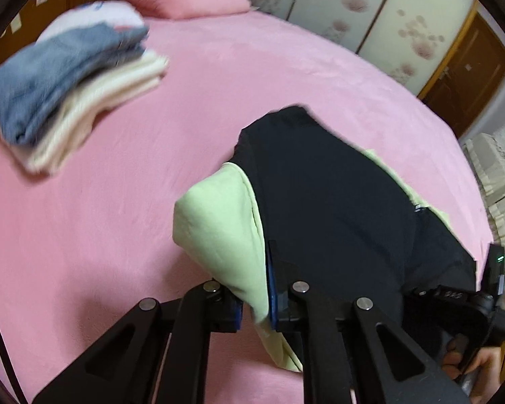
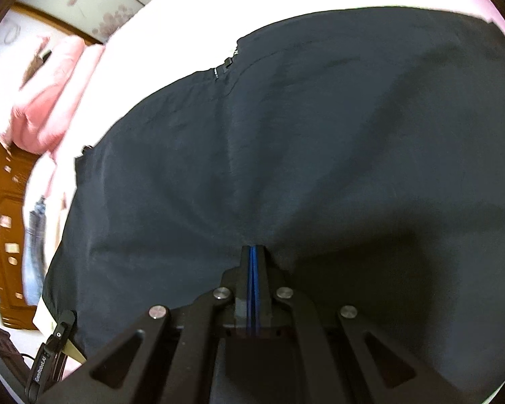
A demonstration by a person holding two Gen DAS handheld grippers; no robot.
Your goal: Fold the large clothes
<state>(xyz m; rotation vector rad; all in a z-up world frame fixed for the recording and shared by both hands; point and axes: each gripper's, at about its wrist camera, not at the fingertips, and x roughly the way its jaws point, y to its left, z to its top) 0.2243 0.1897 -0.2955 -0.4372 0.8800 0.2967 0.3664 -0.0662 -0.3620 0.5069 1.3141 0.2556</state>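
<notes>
The right gripper (image 2: 253, 252) has its blue-lined jaws pressed together, pinching the black garment (image 2: 303, 141) that fills the near view. Far left, pink bedding (image 2: 47, 101) lies by a wooden headboard (image 2: 0, 222).

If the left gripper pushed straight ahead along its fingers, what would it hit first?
The left gripper is already shut on the light-green garment; straight on it would probably press into that, then the black garment.
</notes>
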